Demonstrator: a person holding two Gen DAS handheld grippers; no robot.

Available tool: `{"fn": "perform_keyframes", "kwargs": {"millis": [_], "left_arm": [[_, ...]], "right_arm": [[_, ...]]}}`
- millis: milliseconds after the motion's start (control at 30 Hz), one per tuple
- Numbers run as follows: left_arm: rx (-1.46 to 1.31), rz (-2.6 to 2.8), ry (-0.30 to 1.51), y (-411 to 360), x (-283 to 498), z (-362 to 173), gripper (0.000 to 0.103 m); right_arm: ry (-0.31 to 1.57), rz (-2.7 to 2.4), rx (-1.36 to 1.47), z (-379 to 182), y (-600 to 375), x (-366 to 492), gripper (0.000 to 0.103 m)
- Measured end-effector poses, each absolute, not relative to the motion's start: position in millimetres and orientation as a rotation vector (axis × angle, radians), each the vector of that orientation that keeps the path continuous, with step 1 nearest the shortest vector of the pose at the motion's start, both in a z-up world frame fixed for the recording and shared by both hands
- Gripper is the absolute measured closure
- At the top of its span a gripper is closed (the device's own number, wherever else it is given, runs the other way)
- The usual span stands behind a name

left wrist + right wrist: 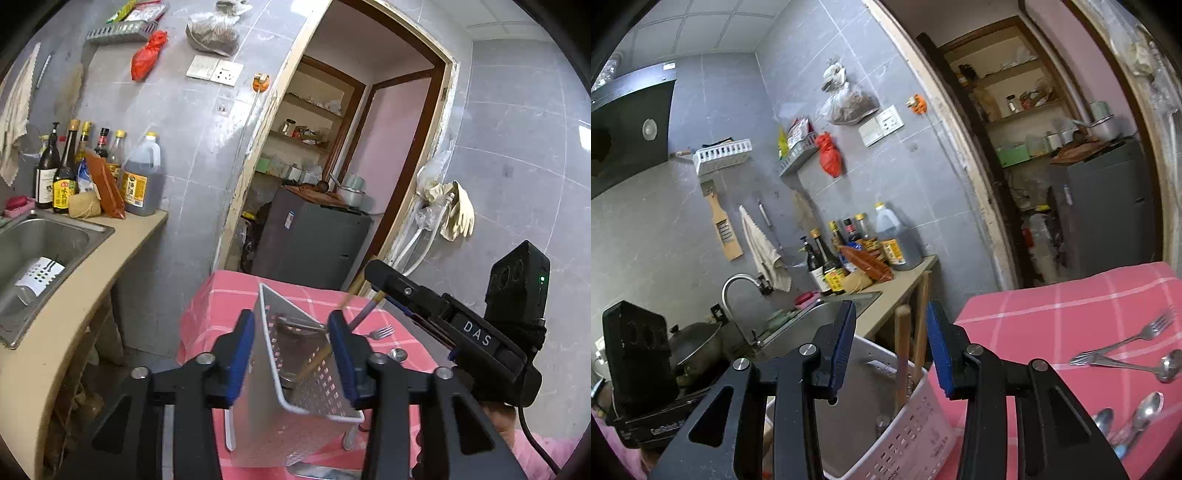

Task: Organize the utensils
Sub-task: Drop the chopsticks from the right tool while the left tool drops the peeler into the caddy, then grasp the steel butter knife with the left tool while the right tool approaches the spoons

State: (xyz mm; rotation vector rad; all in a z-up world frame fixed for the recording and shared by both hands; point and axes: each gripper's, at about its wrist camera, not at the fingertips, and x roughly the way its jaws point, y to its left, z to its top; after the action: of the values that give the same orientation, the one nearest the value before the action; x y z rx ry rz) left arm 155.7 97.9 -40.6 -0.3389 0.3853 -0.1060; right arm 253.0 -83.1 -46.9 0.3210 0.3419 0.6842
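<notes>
A: Surface and room, left to right

B: Left wrist view: steel sink [44, 236] set in a beige counter [122, 236], bottles [66, 166] and an oil jug [142, 177] against a grey tiled wall. Then a doorway with shelves and a grey fridge [314, 240] inside, rubber gloves [456, 210] hanging on the wall to its right. Below the doorway, the tabletop under a pink checked cloth [221, 295]

A: The task's things?

B: White perforated utensil holder [295, 369] stands on the cloth, chopsticks [347, 299] leaning out of it. The left tool [291, 354] has its blue pads on either side of the holder, apparently pinching it. A fork [382, 332] lies on the cloth just right of the holder

A: The right tool?

B: Seen in the left wrist view, the right tool [384, 280] reaches in over the holder, by the chopstick tops. In its own view its fingers [842, 343] are spread, a wooden handle [903, 347] between them and untouched

A: What does the right wrist view add?

B: A range hood [628, 129], a pot [698, 347], the faucet [738, 291], a wooden grater [724, 229] and a towel [761, 247] on the wall. On the cloth at far right, one fork [1126, 341] and three spoons [1145, 406]. The holder [916, 424] sits low in the middle
</notes>
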Motion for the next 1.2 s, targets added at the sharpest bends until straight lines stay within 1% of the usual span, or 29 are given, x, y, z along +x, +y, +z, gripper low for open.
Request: {"fn": "perform_keyframes", "kwargs": {"millis": [33, 100, 167, 200, 267, 300, 367, 400, 467, 500, 567, 767, 933, 1200], "left_arm": [[-0.343, -0.102, 0.383, 98.2, 153.9, -38.8, 0.060], [-0.344, -0.087, 0.378, 96.8, 149.5, -33.9, 0.055], [-0.332, -0.069, 0.362, 93.1, 144.5, -27.6, 0.043], [-0.321, -0.054, 0.352, 90.0, 141.3, -23.4, 0.040], [-0.311, -0.040, 0.335, 84.8, 135.9, -17.0, 0.026], [-0.310, -0.035, 0.328, 81.5, 133.0, -13.5, 0.023], [-0.306, -0.022, 0.322, 74.7, 128.4, -8.8, 0.013], [-0.302, -0.014, 0.316, 70.0, 124.7, -6.8, 0.010], [-0.297, -0.002, 0.311, 62.1, 118.9, -4.7, 0.003], [-0.295, 0.005, 0.310, 57.4, 115.6, -4.2, 0.002], [-0.290, 0.026, 0.308, 47.8, 109.0, -4.7, 0.001], [-0.285, 0.073, 0.317, 20.9, 91.7, -15.4, 0.001], [-0.289, 0.093, 0.360, -1.9, 84.2, -32.3, 0.001], [-0.323, 0.166, 0.456, -23.4, 88.3, -69.4, 0.001]], "right_arm": [[0.334, 0.666, 0.321, -44.3, -87.0, 249.2, 0.067], [0.312, 0.619, 0.320, -37.3, -96.9, 239.0, 0.060], [0.287, 0.569, 0.308, -30.2, -109.2, 227.1, 0.052], [0.277, 0.548, 0.302, -26.7, -114.7, 222.5, 0.049], [0.257, 0.494, 0.284, -17.4, -128.2, 210.1, 0.037], [0.249, 0.471, 0.278, -12.8, -133.4, 205.7, 0.033], [0.229, 0.422, 0.261, -4.7, -148.3, 191.4, 0.022], [0.222, 0.403, 0.253, -0.3, -152.5, 186.8, 0.019], [0.209, 0.362, 0.233, 5.9, -164.4, 174.2, 0.009], [0.203, 0.343, 0.224, 8.4, -170.6, 167.5, 0.008], [0.192, 0.307, 0.212, 12.0, -182.3, 154.4, 0.001], [0.187, 0.229, 0.170, 13.2, -207.0, 126.2, 0.001], [0.208, 0.201, 0.146, 5.5, -223.4, 116.9, 0.001], [0.311, 0.215, 0.142, -30.2, -245.5, 132.1, 0.001]]}}
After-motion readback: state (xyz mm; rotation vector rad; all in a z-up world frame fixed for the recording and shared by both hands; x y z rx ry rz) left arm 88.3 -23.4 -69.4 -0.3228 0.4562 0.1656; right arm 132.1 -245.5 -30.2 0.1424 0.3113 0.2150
